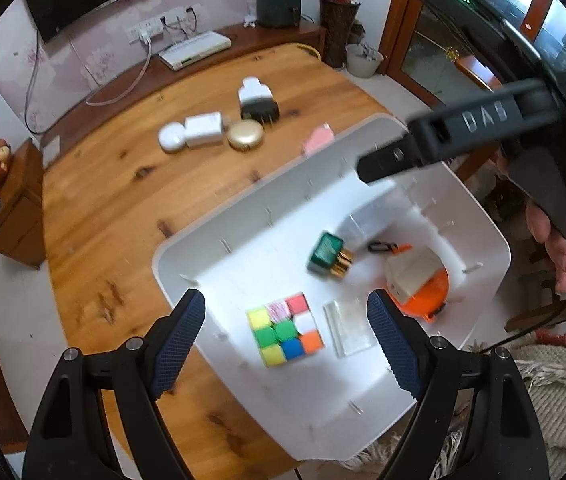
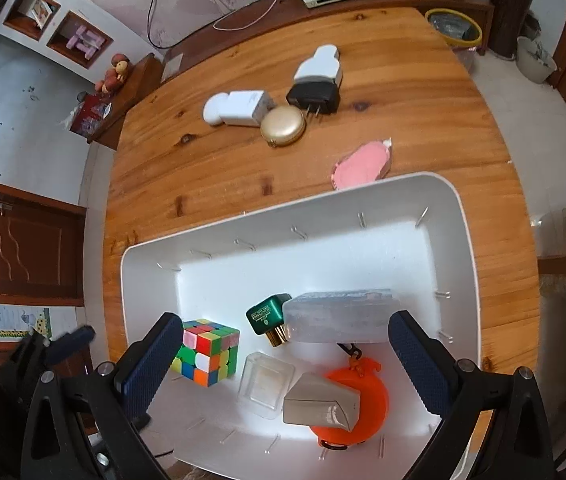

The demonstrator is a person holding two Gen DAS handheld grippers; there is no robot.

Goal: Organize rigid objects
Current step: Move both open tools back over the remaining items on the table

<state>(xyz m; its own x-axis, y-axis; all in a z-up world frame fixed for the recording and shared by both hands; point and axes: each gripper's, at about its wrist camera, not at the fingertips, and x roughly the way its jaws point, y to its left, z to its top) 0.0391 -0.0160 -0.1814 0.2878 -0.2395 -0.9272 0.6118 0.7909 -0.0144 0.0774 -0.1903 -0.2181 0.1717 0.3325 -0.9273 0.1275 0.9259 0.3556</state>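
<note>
My left gripper [image 1: 286, 344] hangs open above the white bin [image 1: 263, 220], its blue pads apart on either side of a multicoloured puzzle cube [image 1: 285, 330] that lies on the bin floor. My right gripper [image 2: 285, 364] is open too, over the same bin [image 2: 303, 232], with nothing held. Under it lie the cube [image 2: 207, 354], a green plug-in relay [image 2: 269, 314], a large clear box [image 2: 339, 318], a small clear case [image 2: 267, 388] and a beige block [image 2: 323, 404] on an orange disc [image 2: 367, 392]. A gold compact [image 2: 283, 125] and a black charger [image 2: 315, 98] lie on the table.
On the wooden table [image 2: 203, 168] beyond the bin sit a white round piece with a white charger [image 2: 243, 108], a white adapter [image 2: 319, 66] and a pink item [image 2: 361, 164]. A hand [image 1: 555, 248] and one black finger of my right gripper [image 1: 395, 156] reach over the bin's right side.
</note>
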